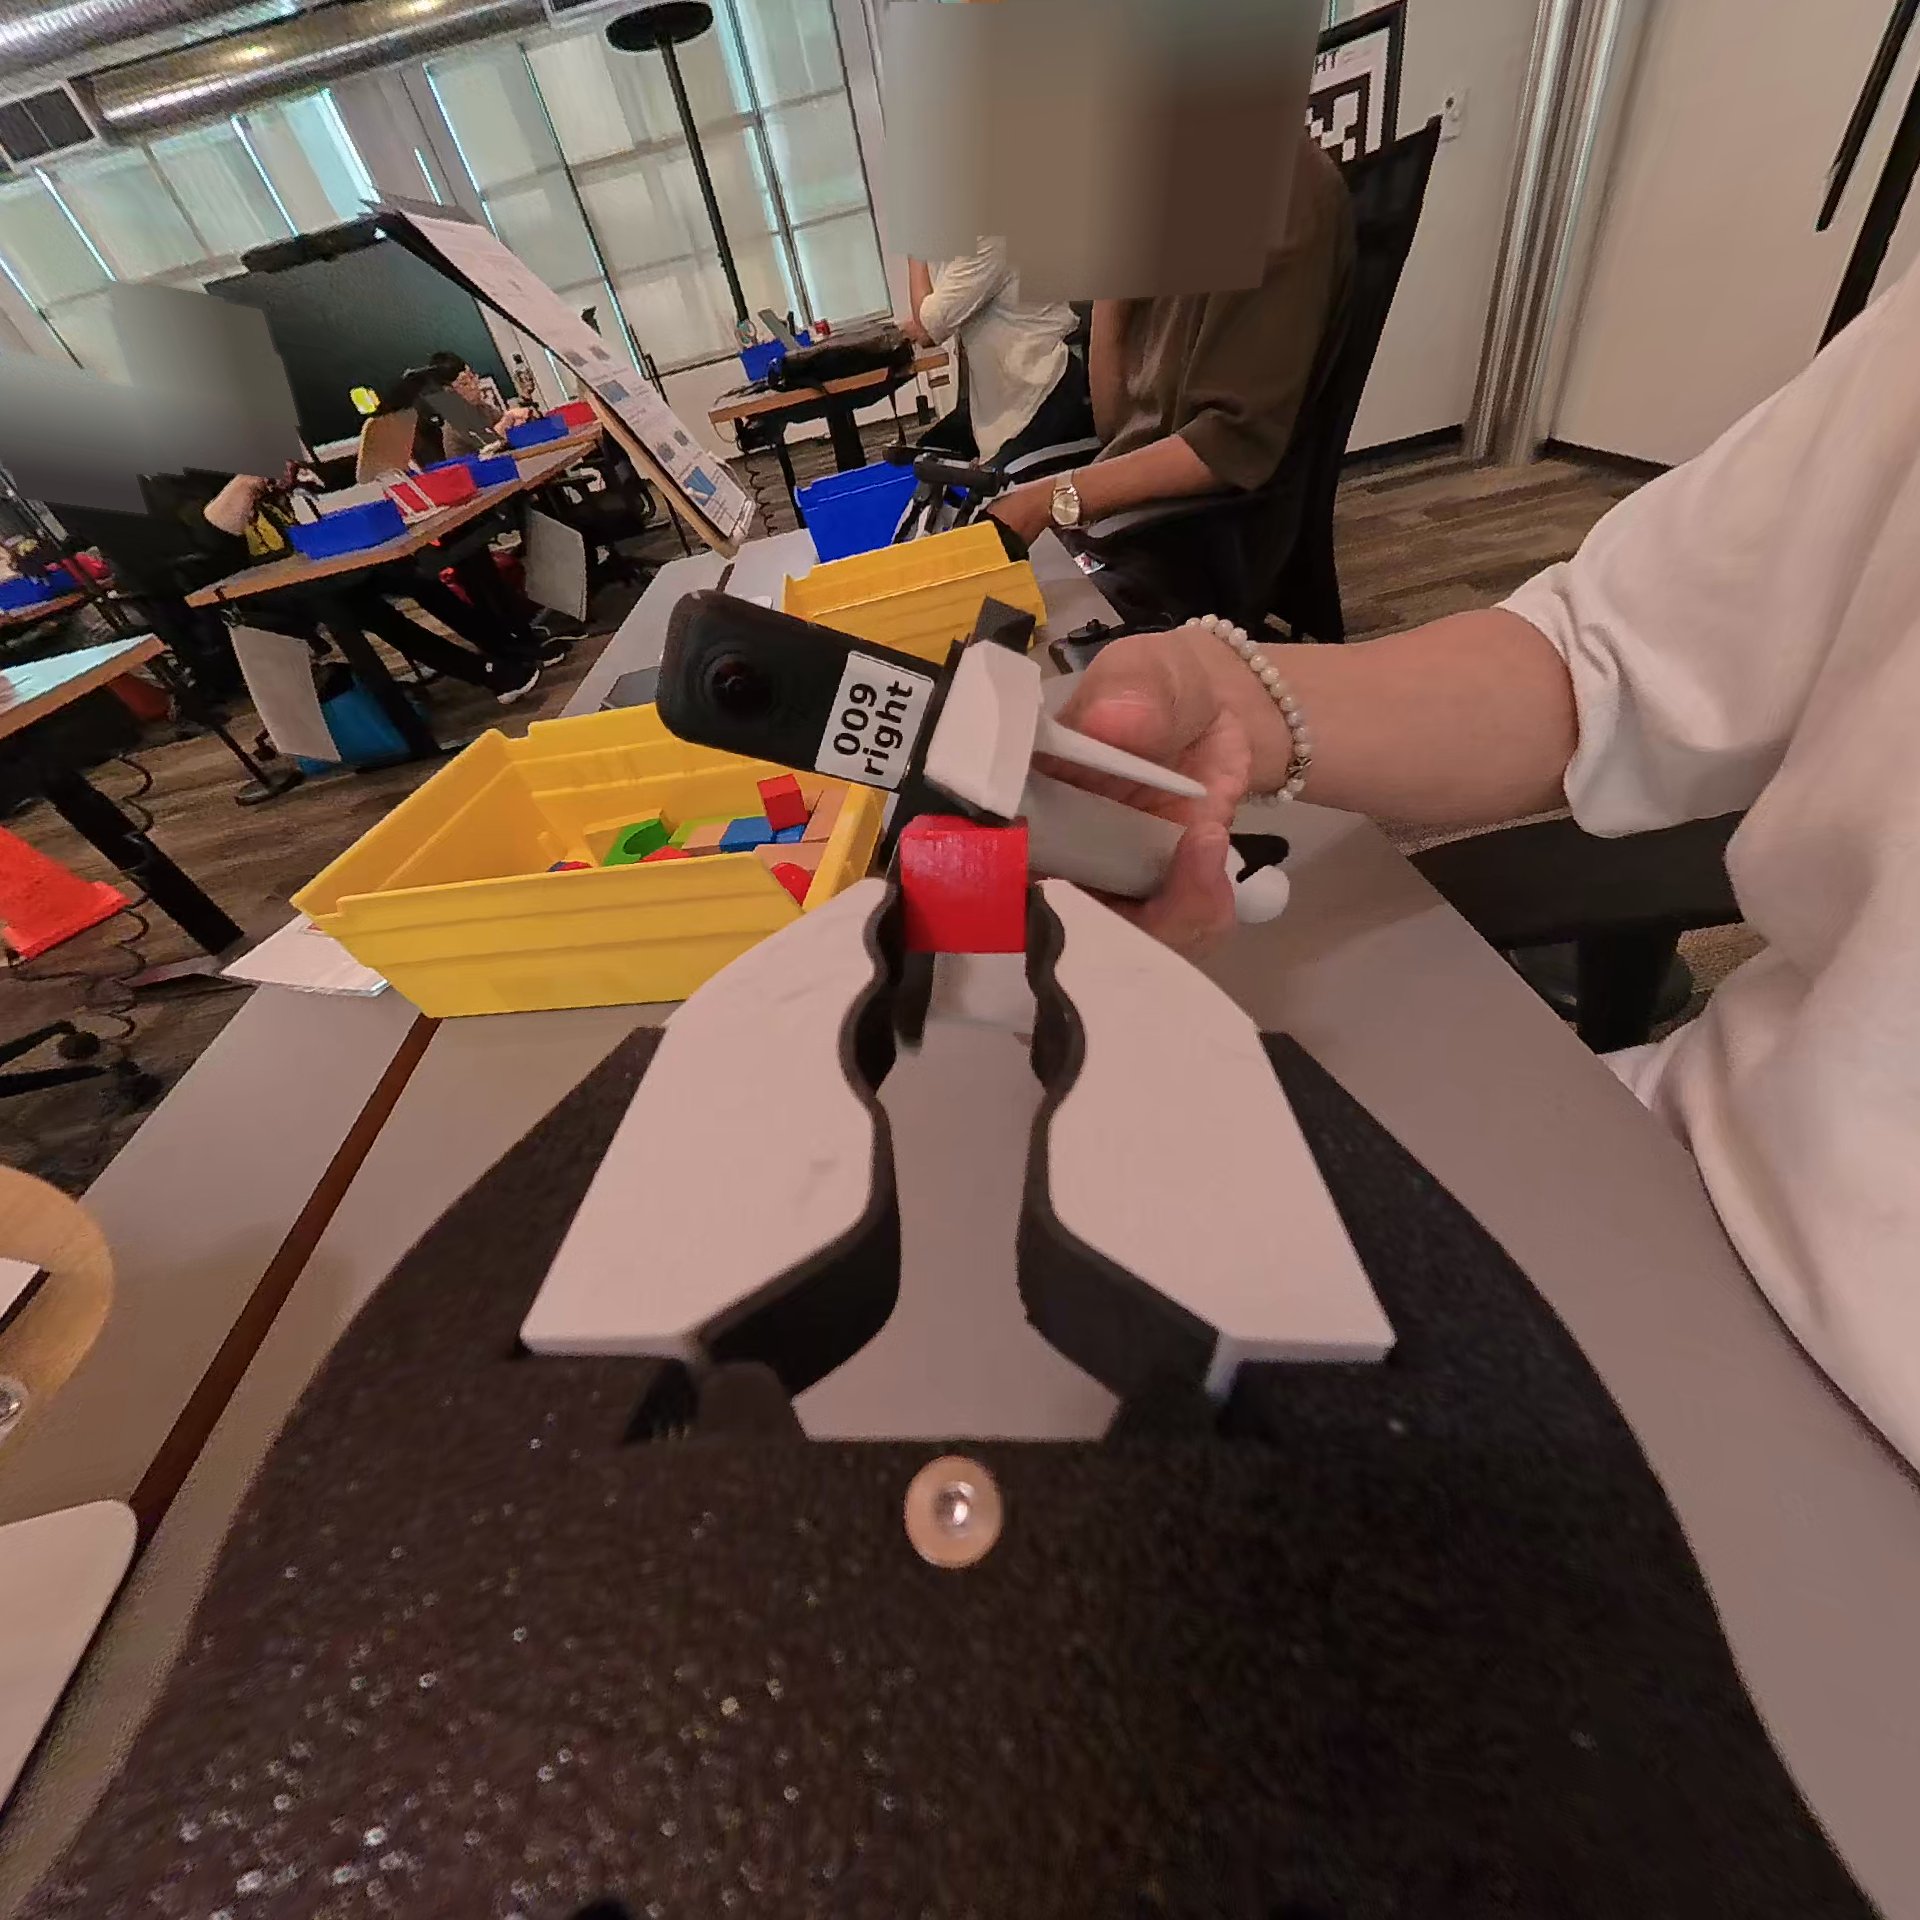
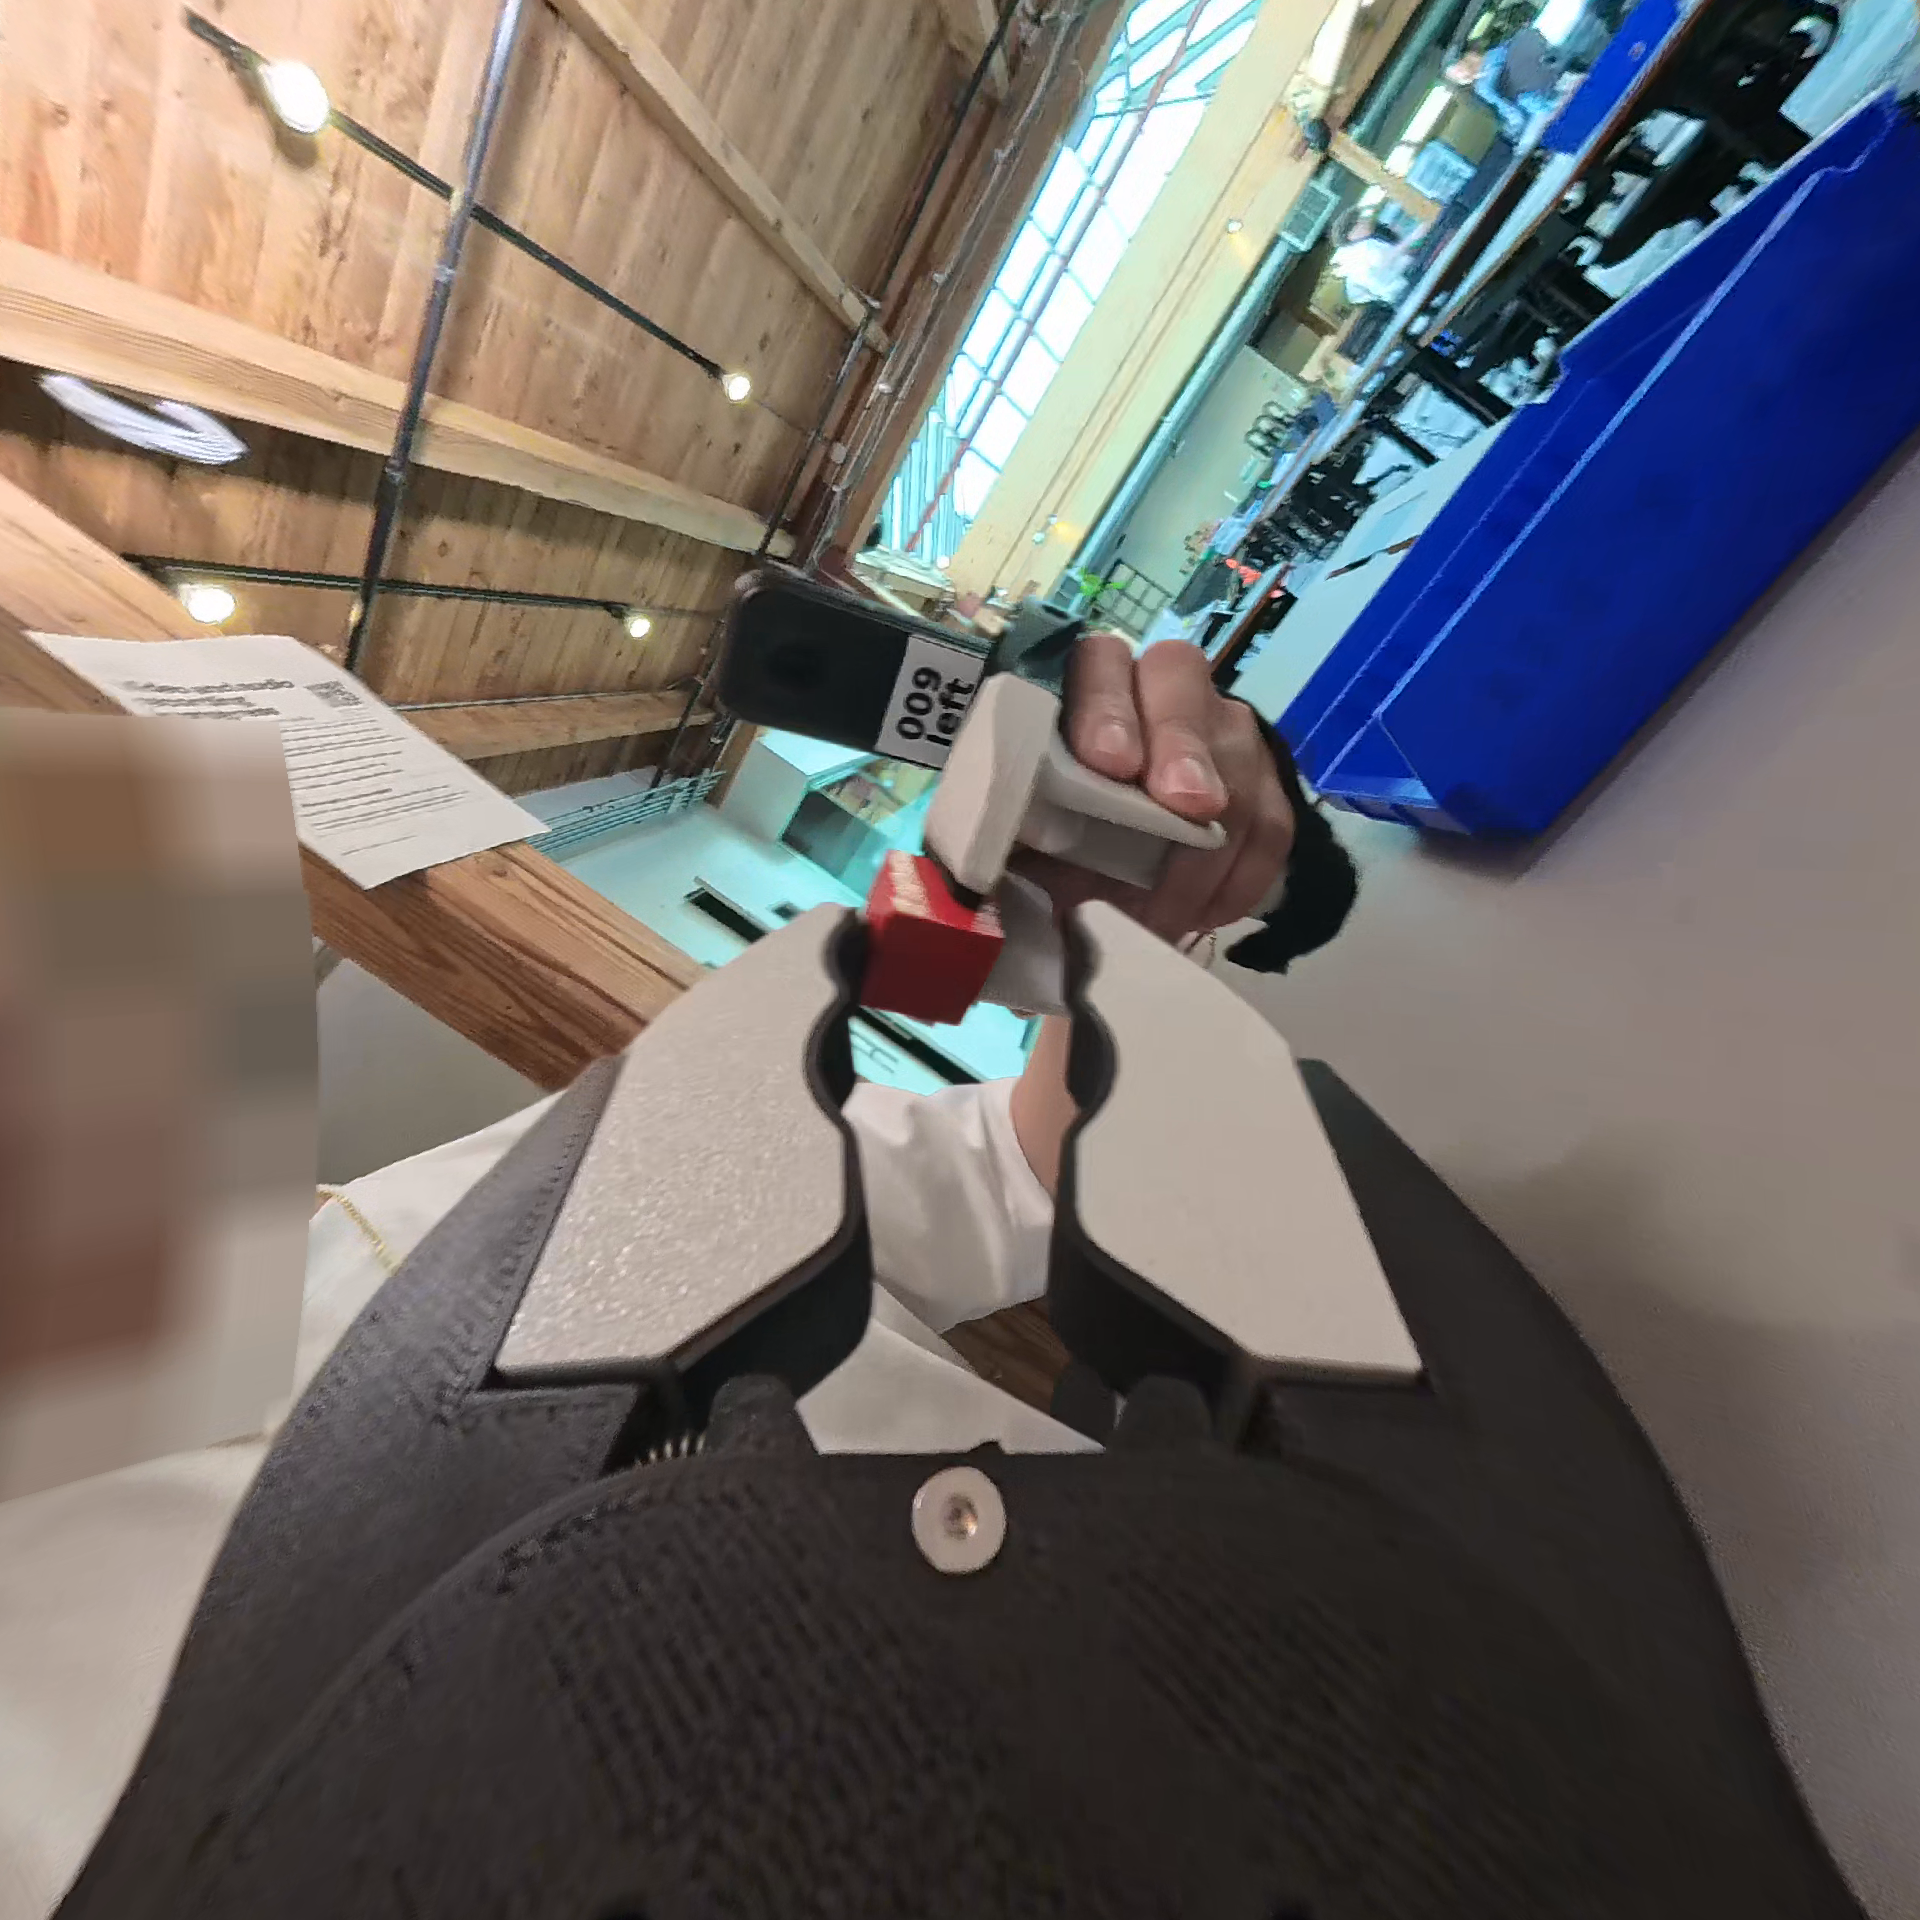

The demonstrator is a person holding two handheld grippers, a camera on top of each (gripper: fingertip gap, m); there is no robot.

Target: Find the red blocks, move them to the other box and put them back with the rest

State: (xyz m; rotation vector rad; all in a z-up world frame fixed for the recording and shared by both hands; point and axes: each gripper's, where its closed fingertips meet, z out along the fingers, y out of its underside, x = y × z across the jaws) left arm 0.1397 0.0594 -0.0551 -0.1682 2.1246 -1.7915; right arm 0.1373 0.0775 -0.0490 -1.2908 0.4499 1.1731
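Left gripper (image 1: 961, 914) fills the lower half of its own view, both dark pads pinching a red block (image 1: 963, 883) at the centre of the frame, one pad flat against each side. Right gripper (image 2: 966, 966) fills the lower half of the other view with its jaws partly spread around the same block. Its left fingertip (image 2: 847, 951) meets the block, while its right fingertip stands apart from it, with a pale finger of the left gripper in between.

A grey table (image 1: 1455, 1039) runs under both. In the right wrist view a blue box (image 2: 1610, 571) takes up the upper right. In the left wrist view a yellow box (image 1: 520, 935) sits left of centre and a second yellow box (image 1: 914, 592) lies farther back, just above centre. A hand (image 1: 1174, 748) right of centre grips the right gripper's handle. Loose blocks (image 1: 727, 831) in red, blue, green and plain wood lie inside the nearer yellow box.
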